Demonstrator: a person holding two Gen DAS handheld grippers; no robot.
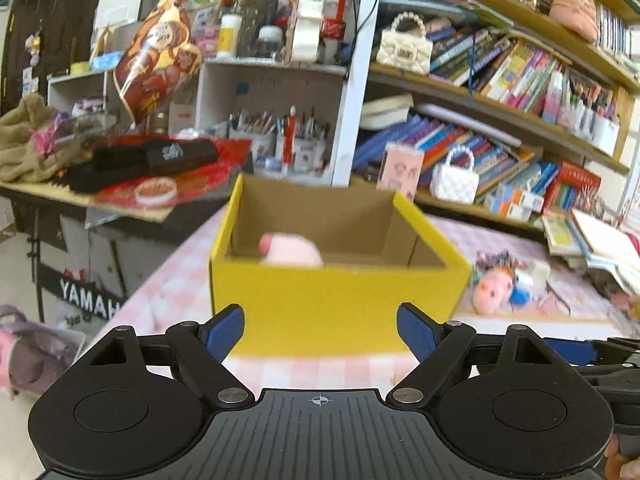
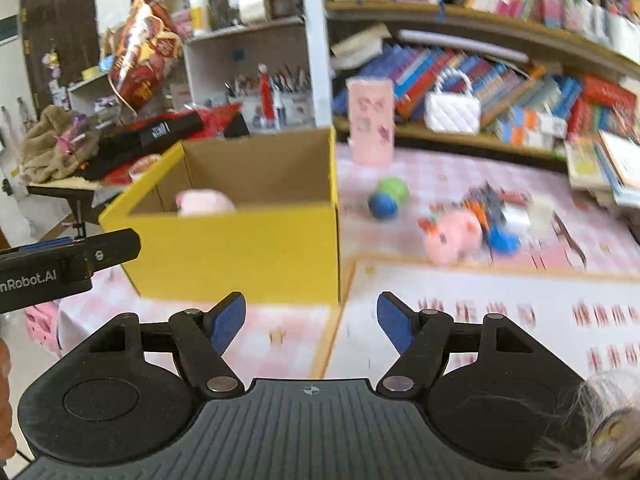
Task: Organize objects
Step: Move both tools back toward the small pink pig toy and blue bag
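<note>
A yellow cardboard box (image 1: 340,304) stands open on the pink checked tablecloth (image 2: 280,332), with a pink plush toy (image 1: 292,250) lying inside it. My left gripper (image 1: 320,330) hovers just in front of the box's near wall, open and empty. My right gripper (image 2: 312,314) sits off the box's (image 2: 240,256) near right corner, also open and holding nothing. To the right of the box lie a second pink plush (image 2: 452,236), a blue ball (image 2: 382,205), a green ball (image 2: 394,188) and a heap of small toys (image 2: 492,200).
A pink printed cup (image 2: 370,120) stands behind the balls. A white mat with red characters (image 2: 500,320) covers the near right of the table. Crowded bookshelves (image 1: 500,92) run along the back, and a cluttered keyboard stand (image 1: 120,184) is on the left.
</note>
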